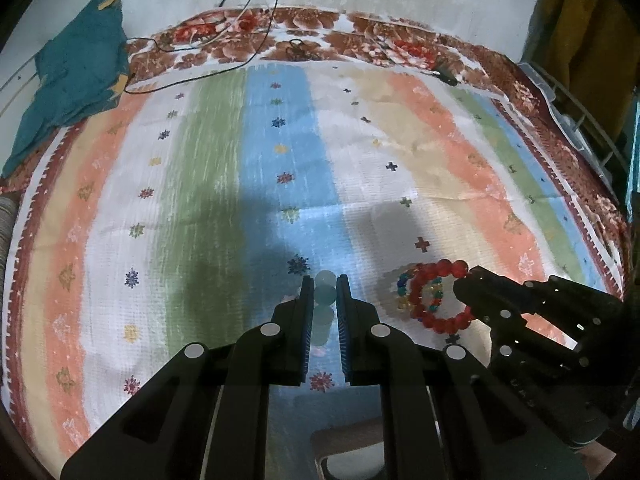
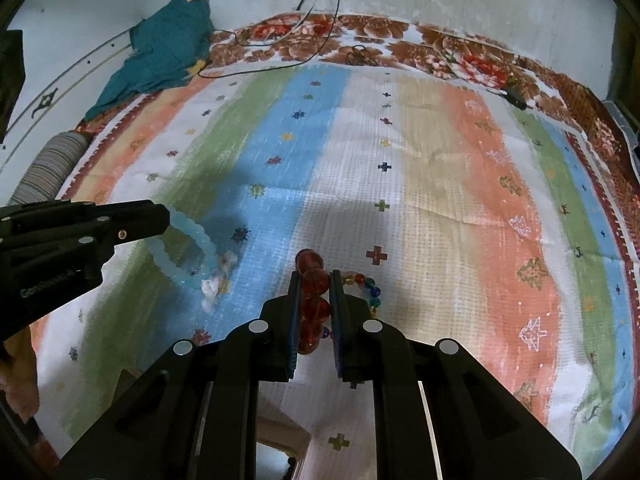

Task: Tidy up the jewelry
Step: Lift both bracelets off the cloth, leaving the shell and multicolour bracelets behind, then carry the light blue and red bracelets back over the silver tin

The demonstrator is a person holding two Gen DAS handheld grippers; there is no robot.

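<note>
Left wrist view: my left gripper [image 1: 325,294] was clamped nearly shut on the pale blue bead bracelet [image 1: 325,300], strand running lengthways between the jaws, away from the camera. It hung over the striped bedspread [image 1: 200,160] — lifted, I judged. To the right, my right gripper [image 1: 466,284] pinched the red bead bracelet [image 1: 440,300], its loop facing the camera; a small multicoloured bead bracelet [image 1: 416,294] showed inside the ring.

Right wrist view: right gripper [image 2: 316,292] nearly closed on the red bead bracelet [image 2: 314,300], beads stacked along the jaw line. Multicoloured bracelet [image 2: 366,286] just beside it — held or dangling, couldn't tell. Left gripper [image 2: 166,220] at left, blue bracelet [image 2: 188,252] drooping from it as an open loop.

Progress: two pieces picked, nothing sorted or placed yet; no destination box clearly visible.
</note>
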